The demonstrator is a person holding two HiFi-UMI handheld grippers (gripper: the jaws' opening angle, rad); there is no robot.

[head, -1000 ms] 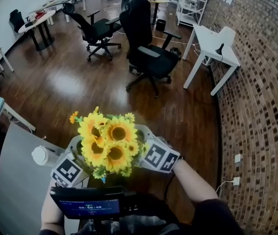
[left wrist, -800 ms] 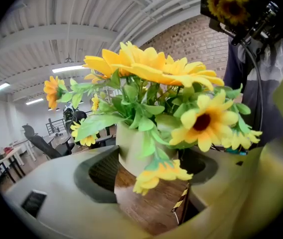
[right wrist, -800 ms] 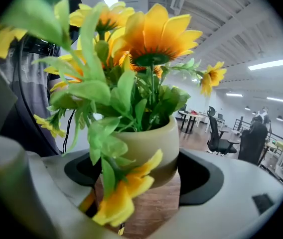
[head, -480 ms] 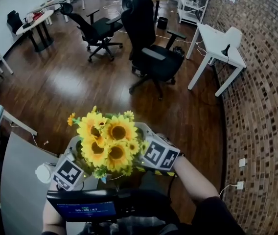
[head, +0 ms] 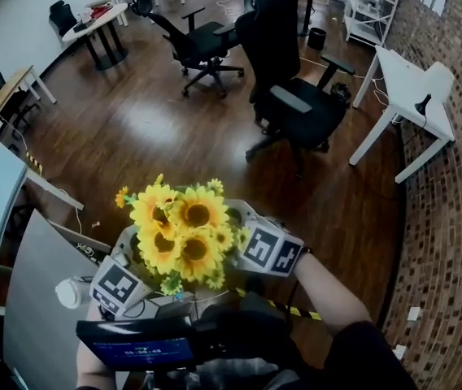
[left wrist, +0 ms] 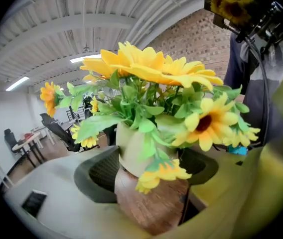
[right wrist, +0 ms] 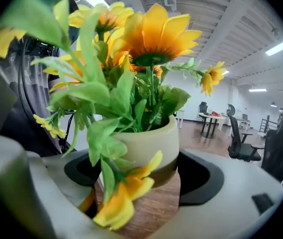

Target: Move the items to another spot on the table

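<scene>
A bunch of artificial sunflowers (head: 184, 238) stands in a pot with a cream top and a wood-look base (left wrist: 151, 203). The pot hangs in the air over the table's edge, held from two sides. My left gripper (left wrist: 149, 180) has its dark pads on either side of the pot and is shut on it; its marker cube (head: 119, 285) shows at the flowers' lower left. My right gripper (right wrist: 141, 183) grips the same pot (right wrist: 149, 153) from the opposite side; its marker cube (head: 270, 249) is at the flowers' right. The blooms hide the jaws in the head view.
A grey table (head: 32, 307) lies at the lower left with a white lidded cup (head: 70, 292) on it. Beyond are a dark wood floor, black office chairs (head: 296, 96), a white desk (head: 410, 88) and a brick wall (head: 459, 218). A small screen (head: 133, 349) sits just below me.
Both grippers have carried the pot sideways together, still gripping it. The room behind has slid to the right, and the cup now sits lower, beside the left marker cube.
</scene>
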